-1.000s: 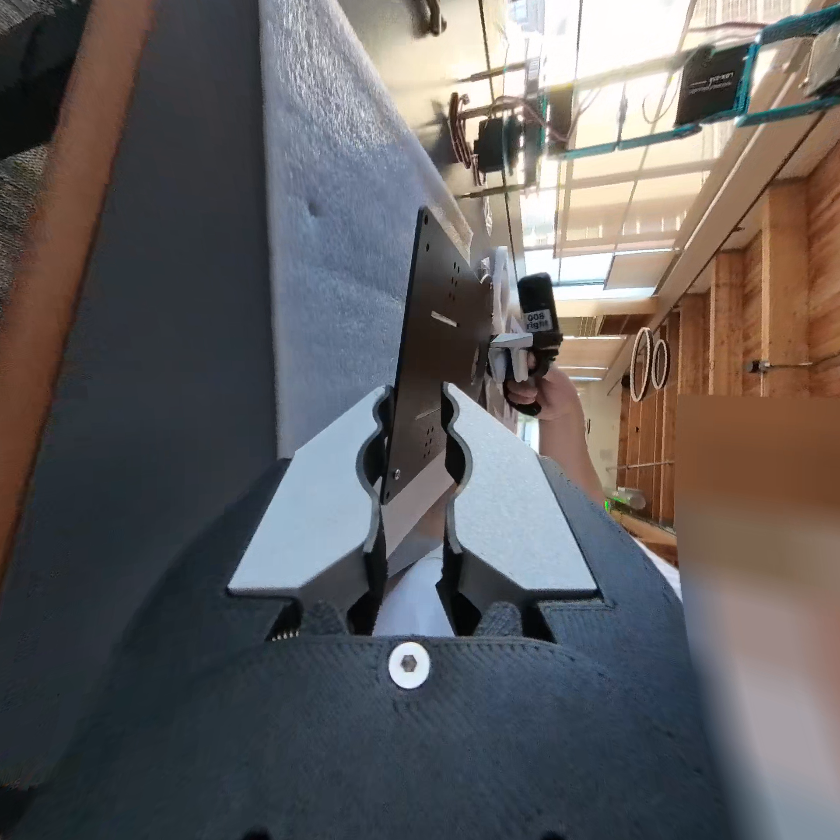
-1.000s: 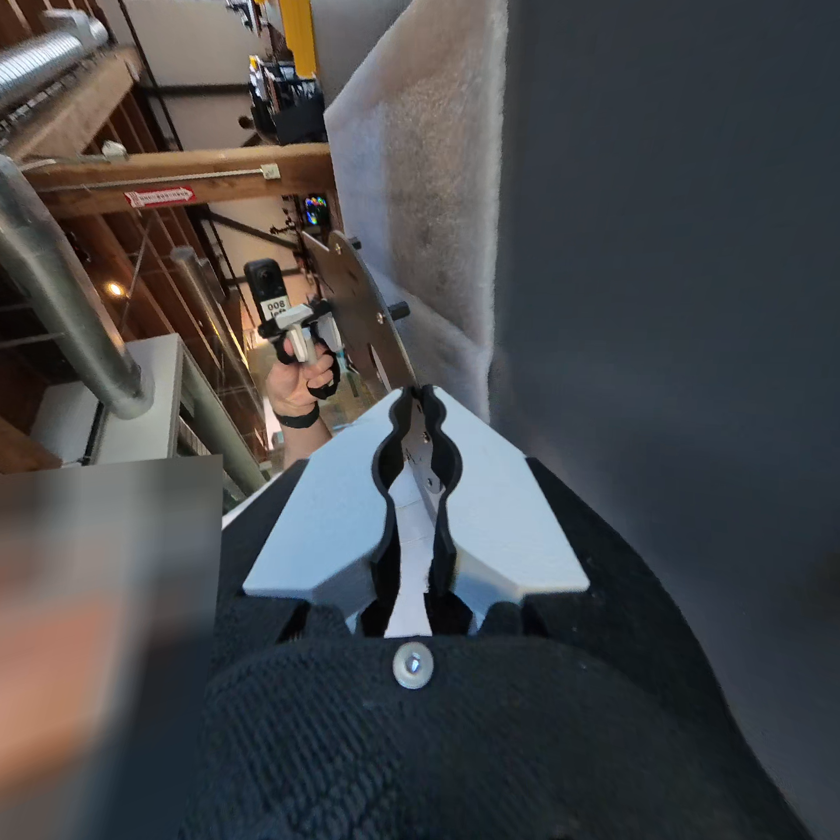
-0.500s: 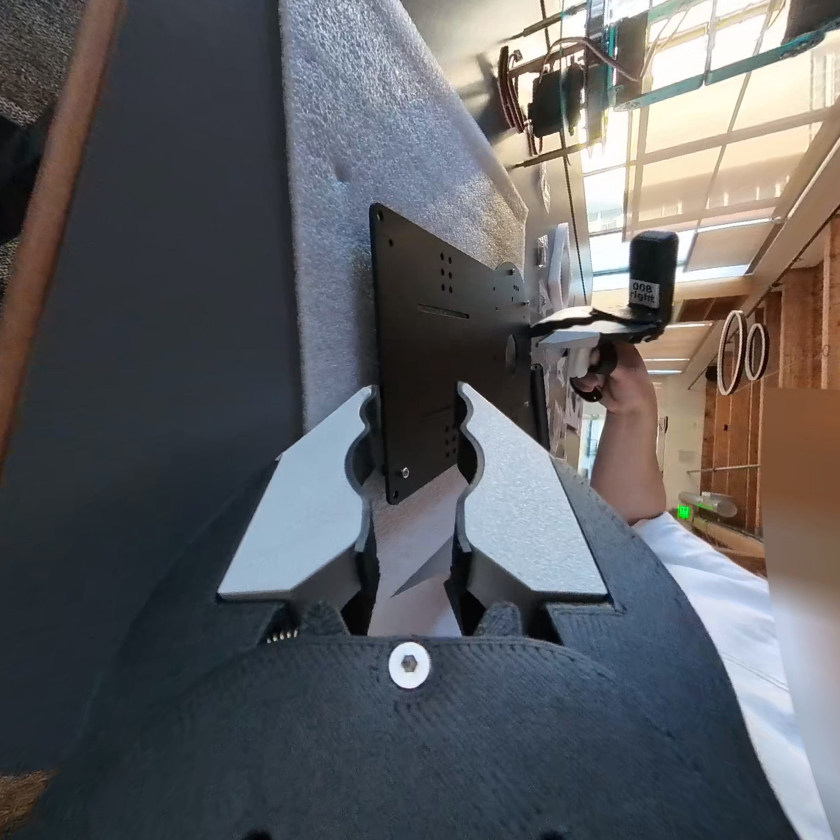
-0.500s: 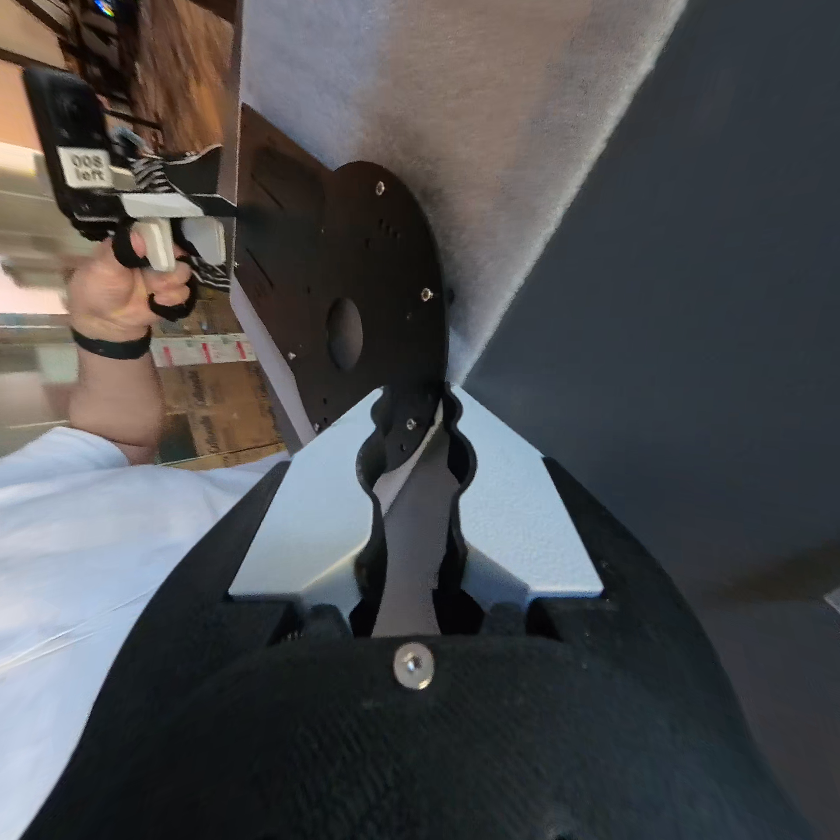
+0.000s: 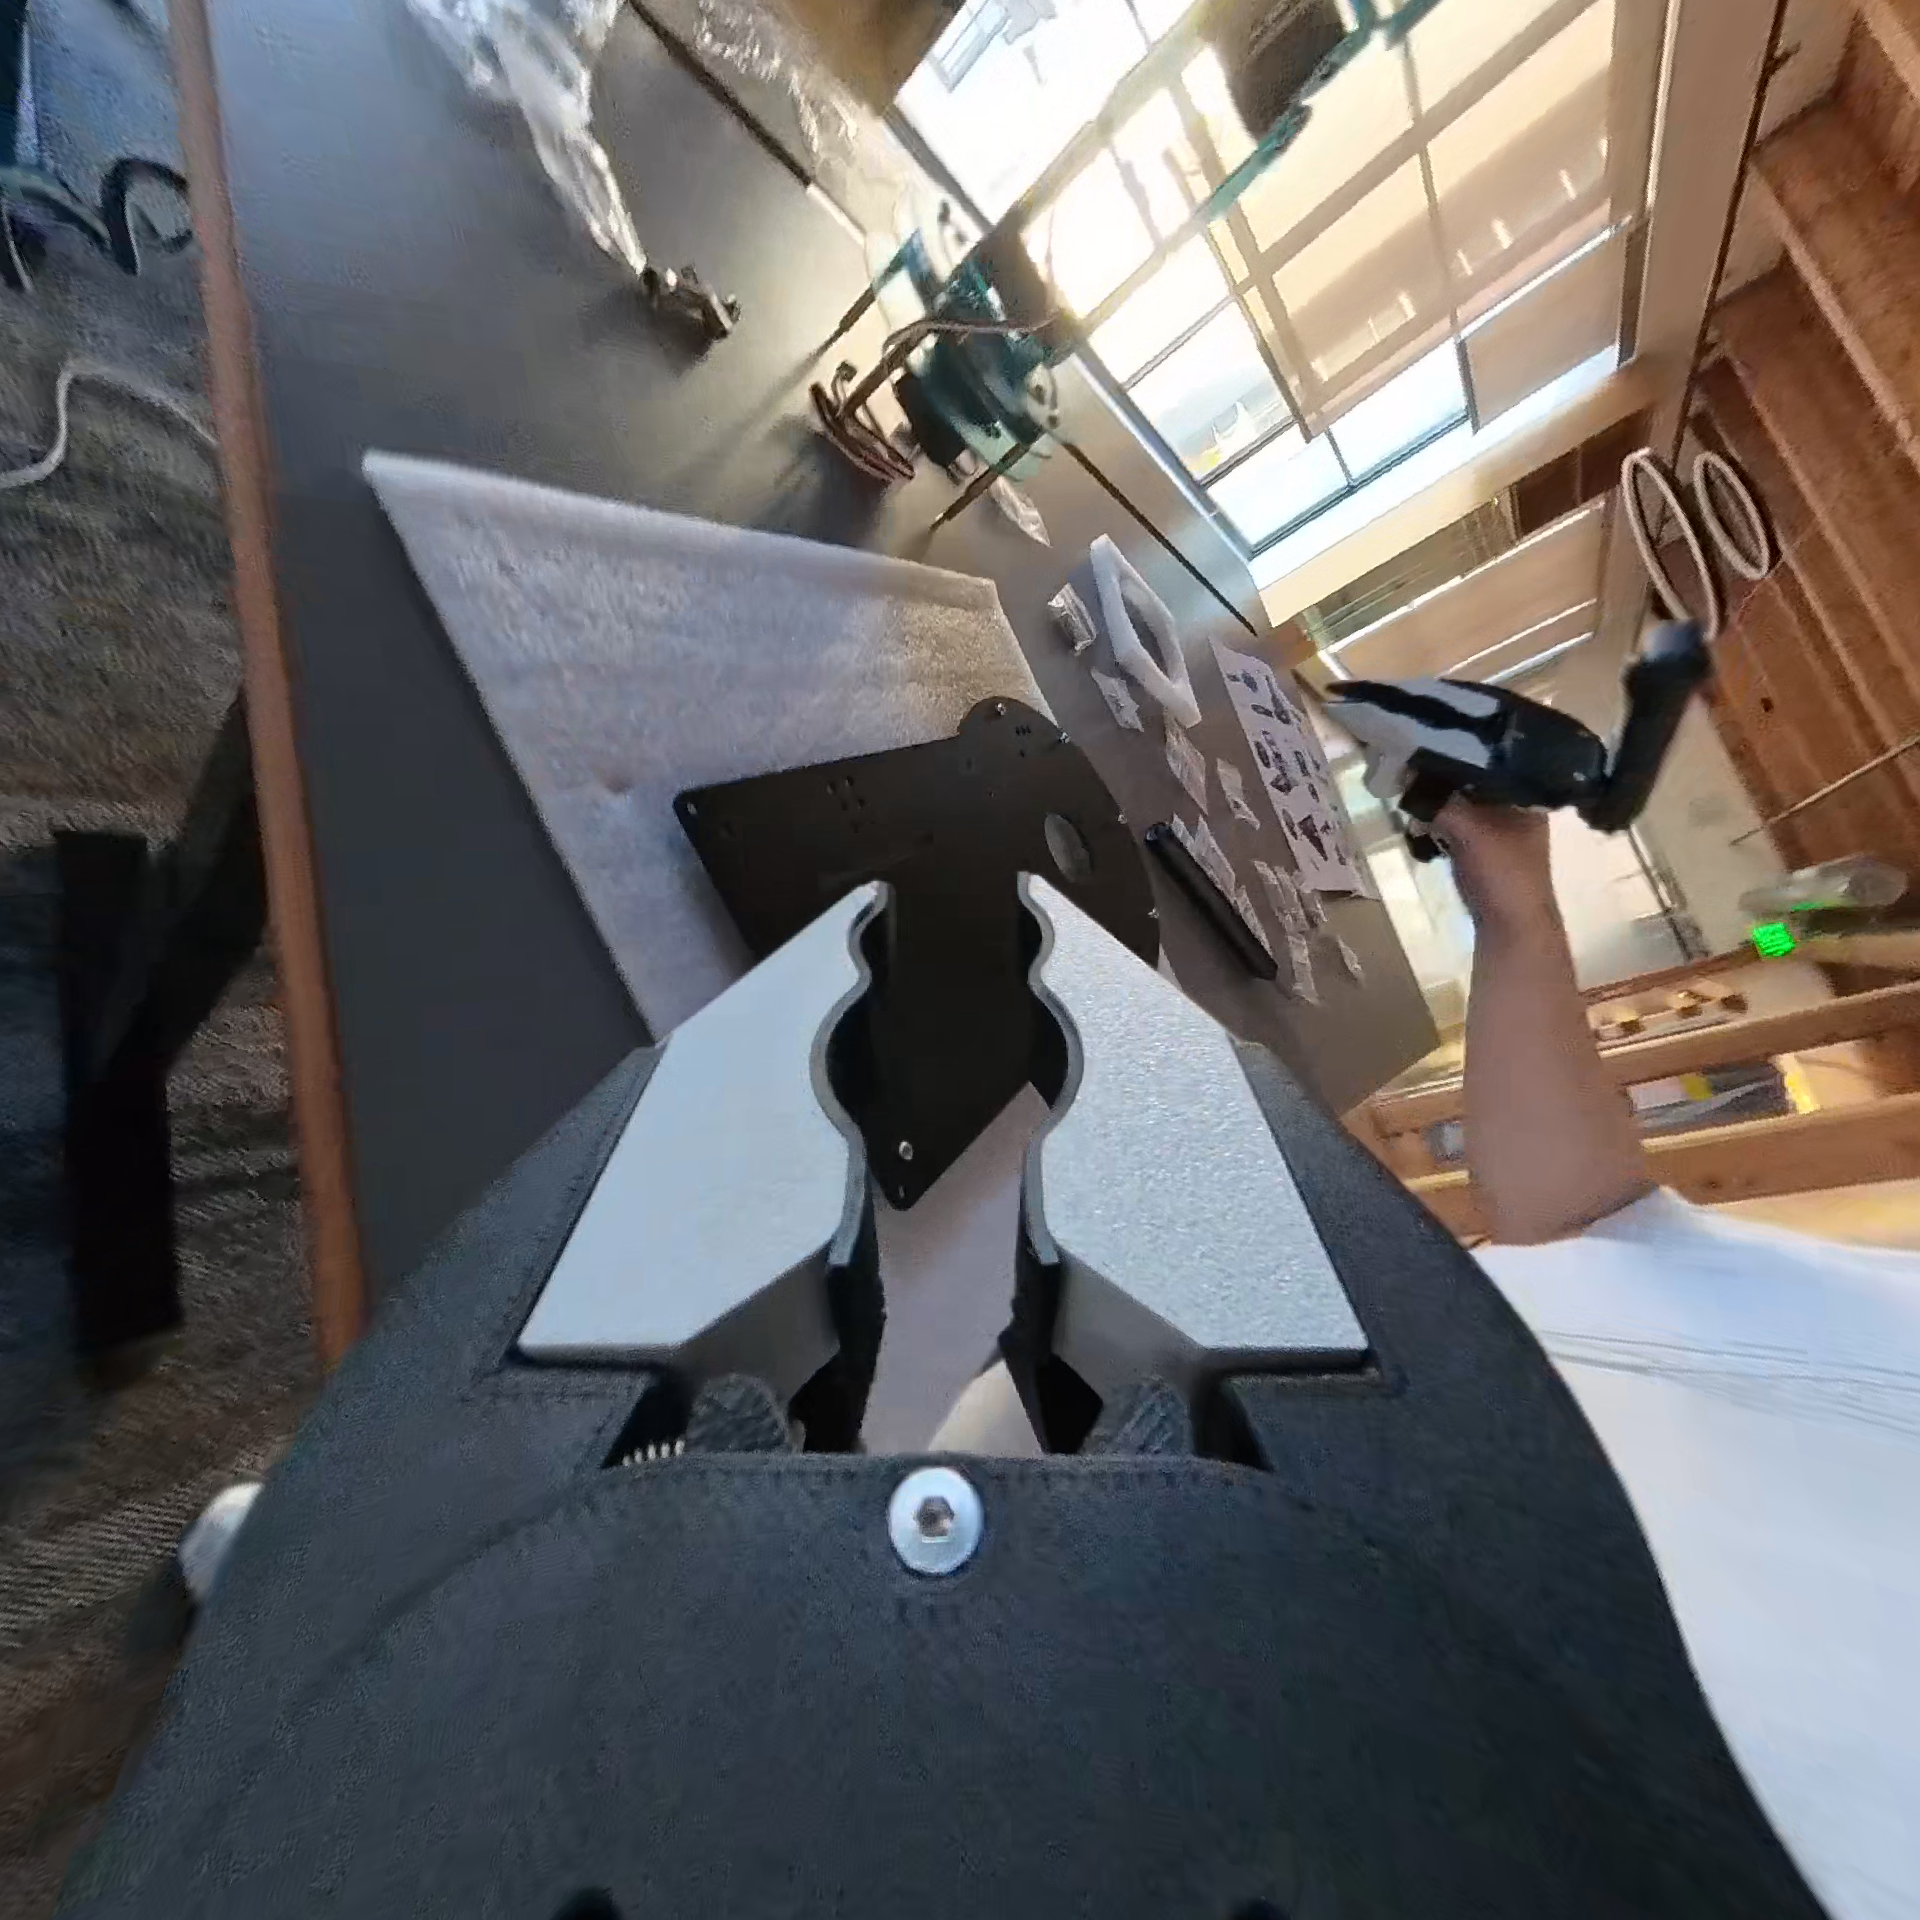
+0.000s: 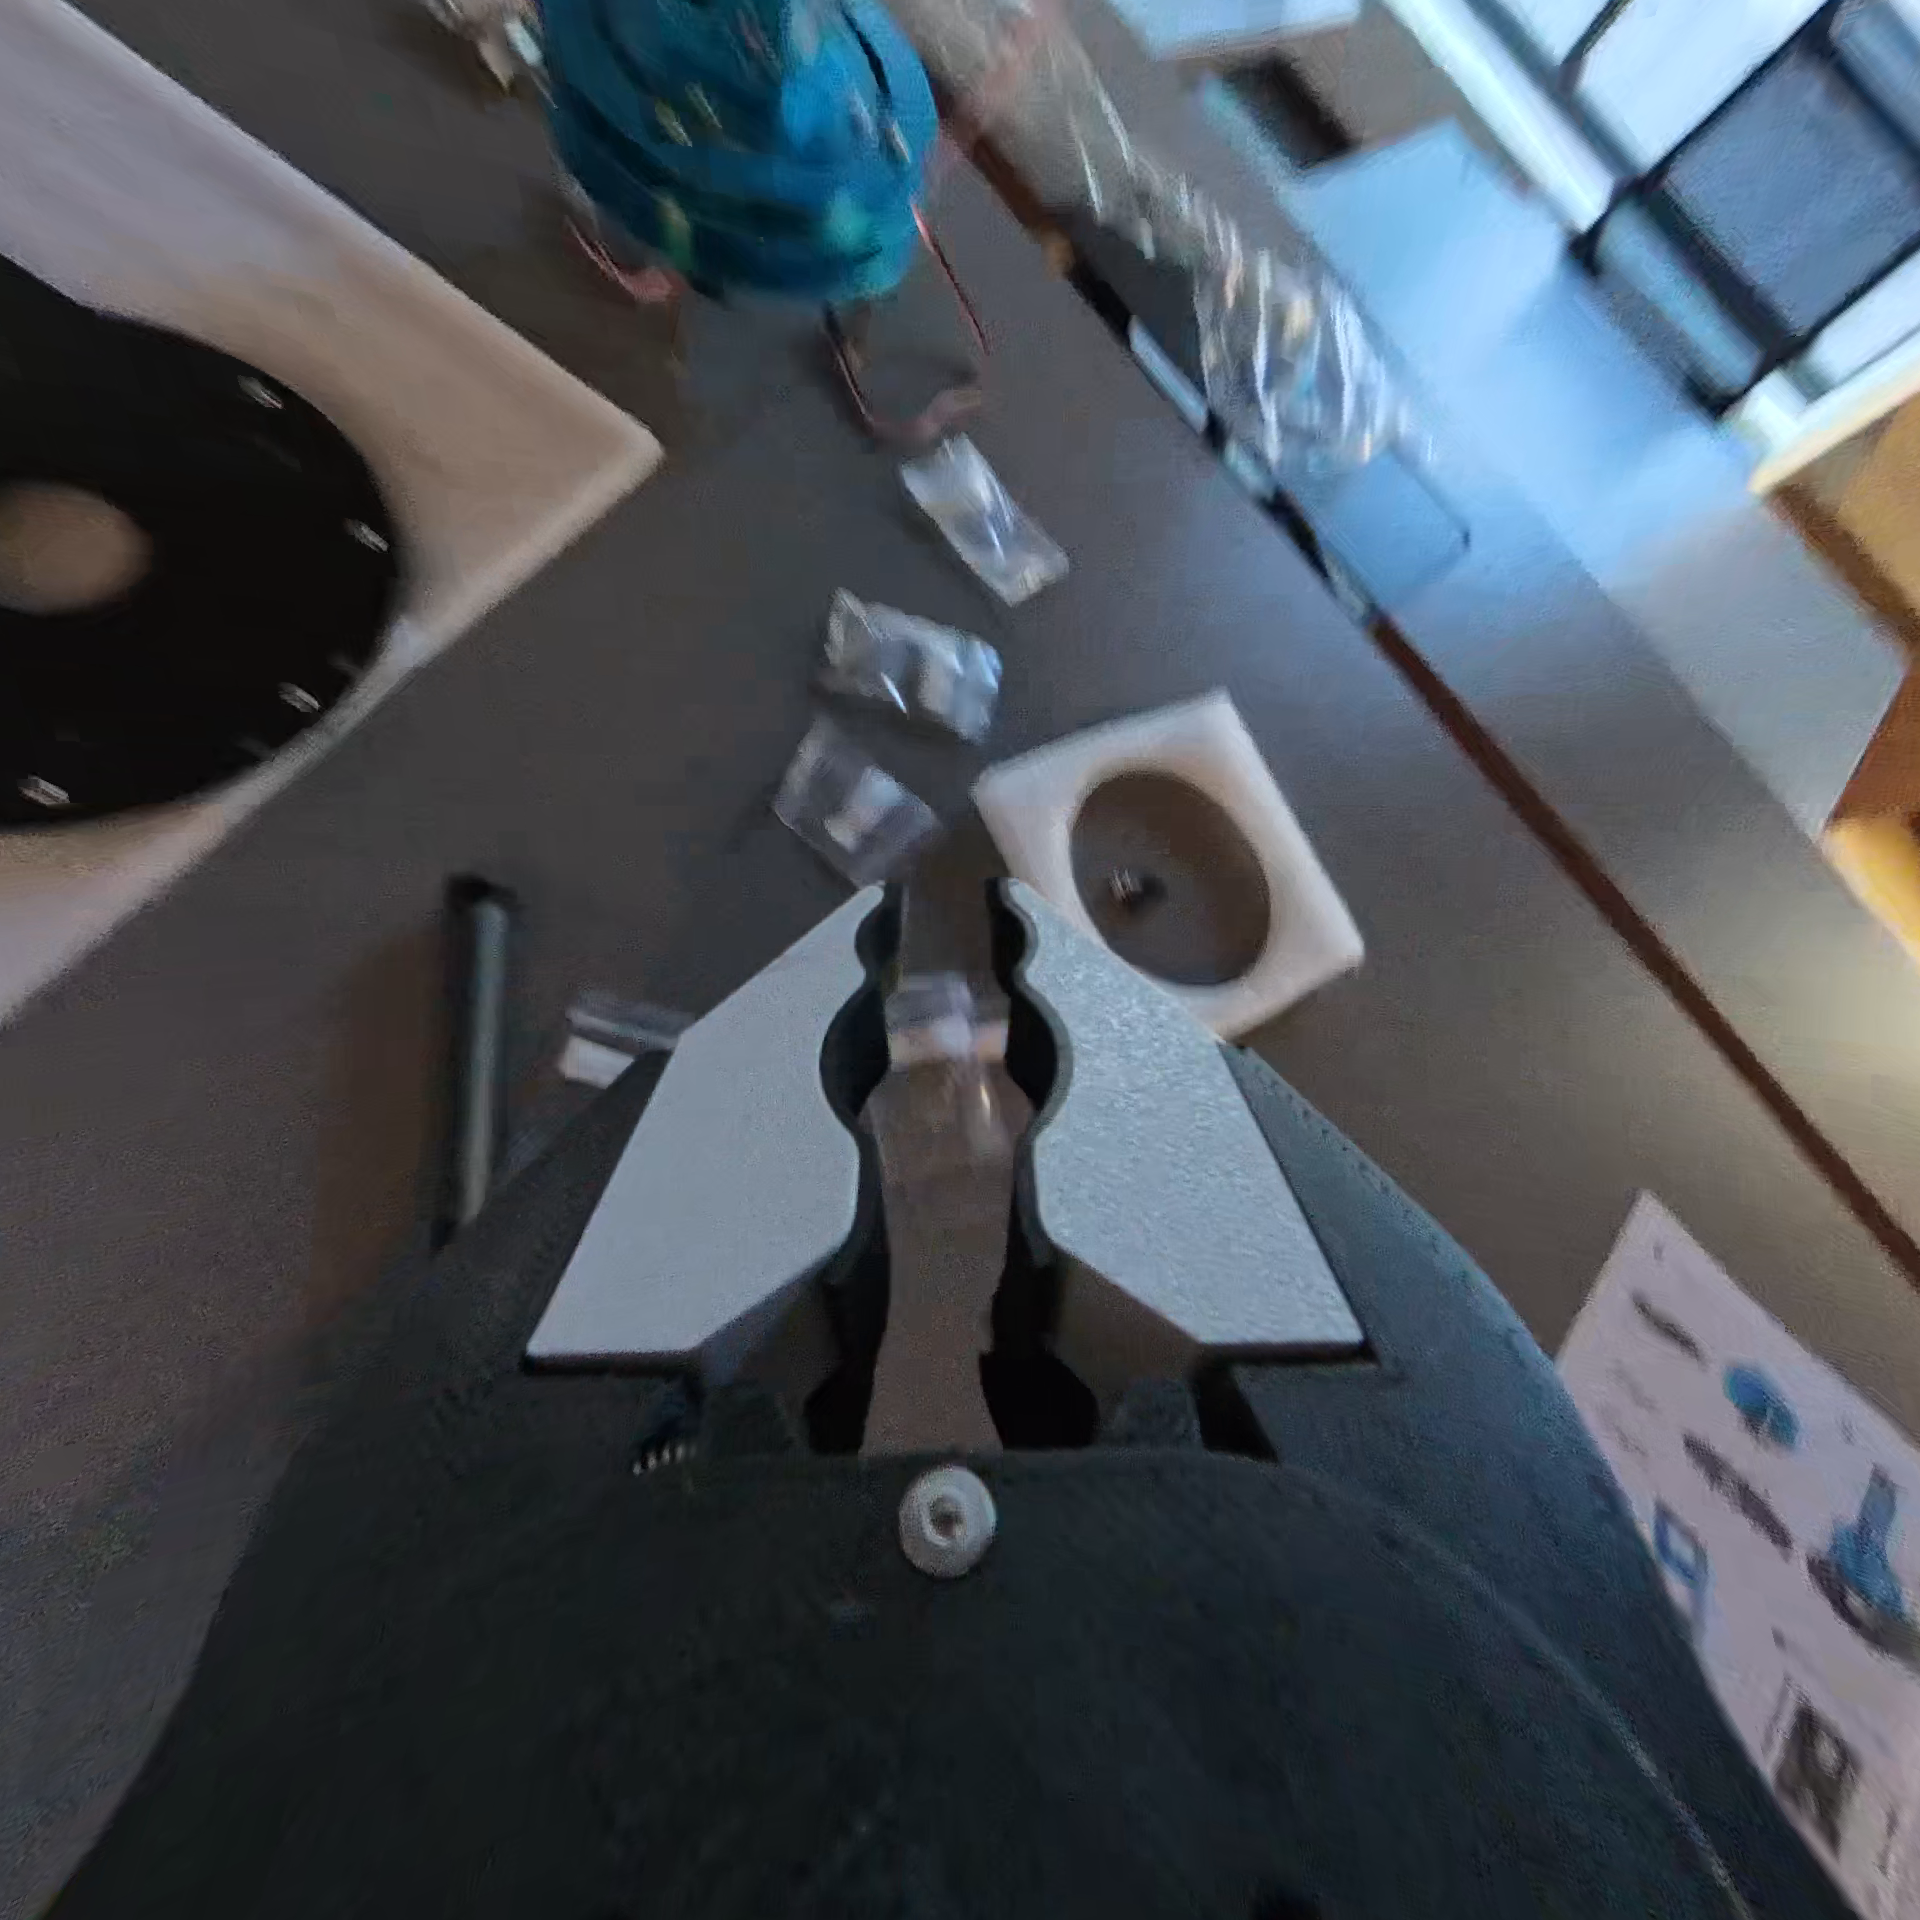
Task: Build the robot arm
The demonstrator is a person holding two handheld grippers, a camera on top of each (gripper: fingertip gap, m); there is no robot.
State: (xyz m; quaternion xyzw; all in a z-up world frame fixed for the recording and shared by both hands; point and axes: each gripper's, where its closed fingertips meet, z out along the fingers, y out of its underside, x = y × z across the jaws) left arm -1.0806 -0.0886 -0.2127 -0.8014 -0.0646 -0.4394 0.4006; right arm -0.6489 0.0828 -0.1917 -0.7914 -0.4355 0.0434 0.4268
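- Two hand-held grippers show, both with fingers spread and nothing pinched between them.
- Left hand-held gripper (image 5: pixel 951 904) hangs above the black metal plate (image 5: pixel 914 831); the plate's corner shows in the gap between its fingers, but I cannot tell whether they touch it.
- That plate lies flat on a white foam sheet (image 5: pixel 623 623), which rests on the dark bench (image 5: pixel 436 364).
- Right hand-held gripper (image 6: pixel 940 899) hovers over the bench, nearest to a small clear bag (image 6: pixel 935 1023) seen between its fingers, not gripping it.
- Just beyond it lie more clear bags (image 6: pixel 904 665) and a white foam block (image 6: pixel 1164 862) with a round hollow, a small metal piece sitting inside.
- A dark rod (image 6: pixel 478 1039) lies to one side; the plate's round end with its centre hole sits farther off on the foam.
- A teal assembly (image 6: pixel 738 145) with wires stands at the far end, blurred.
- A printed sheet (image 6: pixel 1766 1507) lies at the near right edge.
- As things lie, the plate is set down and free of both grippers; the small bags appear untouched.
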